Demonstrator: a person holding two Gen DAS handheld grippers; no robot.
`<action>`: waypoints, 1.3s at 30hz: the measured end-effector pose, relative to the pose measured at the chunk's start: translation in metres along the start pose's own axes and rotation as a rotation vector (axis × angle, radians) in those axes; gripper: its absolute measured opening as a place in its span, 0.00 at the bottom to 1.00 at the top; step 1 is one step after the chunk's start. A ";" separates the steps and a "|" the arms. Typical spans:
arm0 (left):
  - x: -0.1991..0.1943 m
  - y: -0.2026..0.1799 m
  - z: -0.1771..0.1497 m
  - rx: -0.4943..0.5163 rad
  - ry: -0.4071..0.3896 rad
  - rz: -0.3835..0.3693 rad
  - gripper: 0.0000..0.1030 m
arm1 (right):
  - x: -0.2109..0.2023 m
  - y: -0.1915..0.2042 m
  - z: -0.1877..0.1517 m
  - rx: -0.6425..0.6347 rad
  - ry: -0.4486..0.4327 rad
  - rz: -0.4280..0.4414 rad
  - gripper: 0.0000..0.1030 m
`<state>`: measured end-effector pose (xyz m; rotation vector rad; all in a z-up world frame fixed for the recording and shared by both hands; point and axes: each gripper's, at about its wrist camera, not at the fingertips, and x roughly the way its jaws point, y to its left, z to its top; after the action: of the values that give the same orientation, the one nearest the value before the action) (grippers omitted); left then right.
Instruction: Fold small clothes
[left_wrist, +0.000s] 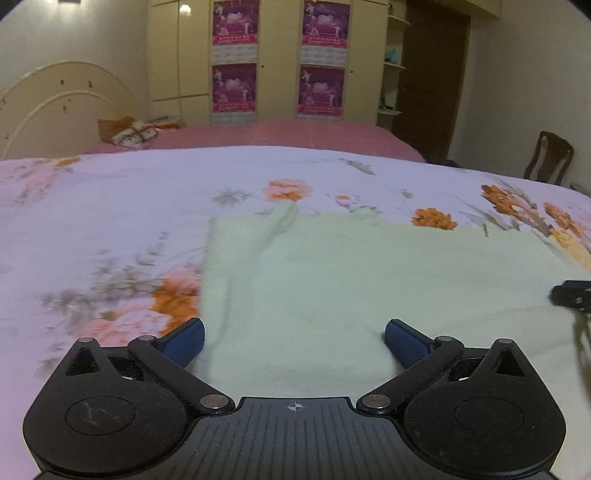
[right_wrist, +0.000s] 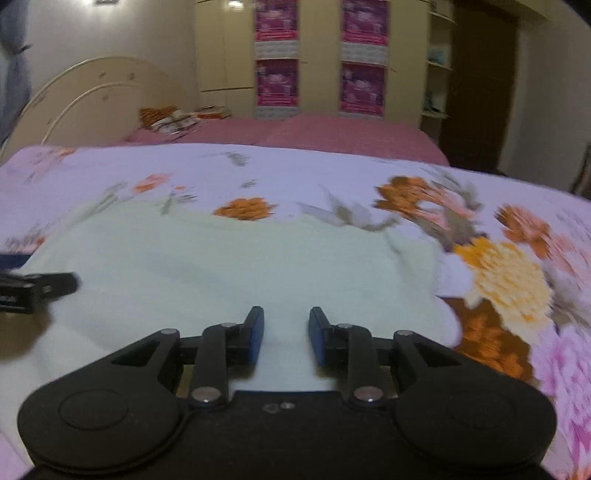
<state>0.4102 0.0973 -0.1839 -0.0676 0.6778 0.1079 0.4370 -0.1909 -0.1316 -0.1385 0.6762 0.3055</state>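
A pale green cloth (left_wrist: 332, 280) lies flat on a floral bedsheet (left_wrist: 92, 221); it also shows in the right wrist view (right_wrist: 229, 266). My left gripper (left_wrist: 294, 341) is wide open and empty over the cloth's near left corner. My right gripper (right_wrist: 286, 334) is open with a narrower gap, empty, over the cloth's near right part. The right gripper's tip shows at the far right of the left wrist view (left_wrist: 570, 295). The left gripper shows at the left edge of the right wrist view (right_wrist: 37, 288).
The floral bedsheet (right_wrist: 498, 273) spreads past the cloth on all sides. Behind is a pink bed (left_wrist: 295, 136) with a headboard (left_wrist: 62, 99), pillows and a wardrobe (left_wrist: 277, 59). A wooden chair (left_wrist: 550, 157) stands at the right.
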 end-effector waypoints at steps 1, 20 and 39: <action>-0.002 0.003 -0.001 -0.009 0.004 0.009 1.00 | -0.001 -0.001 0.001 -0.003 0.000 -0.013 0.25; -0.020 -0.007 -0.018 -0.083 0.106 0.014 1.00 | -0.037 0.022 -0.008 0.076 -0.005 0.077 0.35; -0.064 0.024 -0.058 -0.139 0.204 -0.105 1.00 | -0.078 0.047 -0.059 0.142 0.103 -0.040 0.43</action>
<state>0.3218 0.1110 -0.1891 -0.2504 0.8688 0.0471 0.3296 -0.1777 -0.1290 -0.0328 0.7938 0.2121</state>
